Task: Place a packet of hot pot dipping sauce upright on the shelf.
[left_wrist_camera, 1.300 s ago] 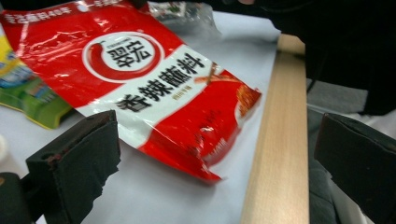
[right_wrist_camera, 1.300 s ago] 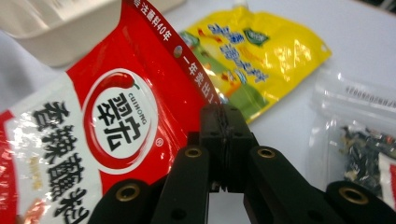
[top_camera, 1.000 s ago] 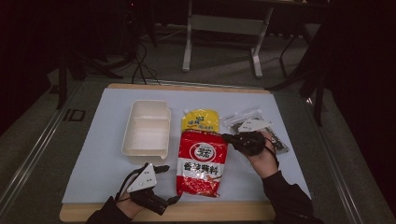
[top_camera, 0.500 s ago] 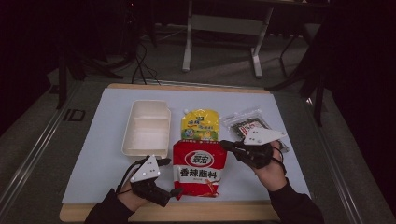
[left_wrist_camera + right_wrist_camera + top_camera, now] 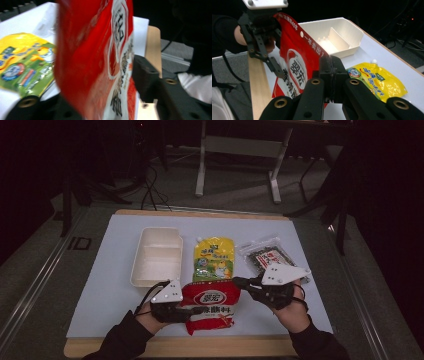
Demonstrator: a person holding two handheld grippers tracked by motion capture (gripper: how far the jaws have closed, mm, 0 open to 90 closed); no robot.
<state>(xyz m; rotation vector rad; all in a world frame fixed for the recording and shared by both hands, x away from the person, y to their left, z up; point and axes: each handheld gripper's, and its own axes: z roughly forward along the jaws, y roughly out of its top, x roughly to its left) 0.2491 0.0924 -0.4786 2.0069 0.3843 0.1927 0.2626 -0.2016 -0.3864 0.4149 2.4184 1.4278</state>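
1. Dark surroundings framed a wooden surface (image 5: 150,347) covered by a white sheet (image 5: 110,270).
2. Left hand-held gripper (image 5: 186,312): its jaws had just been closing, with the red snack bag (image 5: 207,307) between them; the left gripper view showed the bag (image 5: 100,62) filling the gap between both black jaws, pinched at its left edge.
3. Right hand-held gripper (image 5: 239,282): jaws pressed together on the bag's upper right edge, as seen in the right gripper view (image 5: 330,75).
4. Red snack bag: held between the two grippers at the near middle of the sheet, its top raised and tilted, its lower end near the front edge.
5. Behind it lay a yellow spouted pouch (image 5: 214,257), flat on the sheet.
6. White two-compartment tray (image 5: 156,255): left of the pouch, upright.
7. Clear packet with dark contents (image 5: 265,255): right of the pouch.
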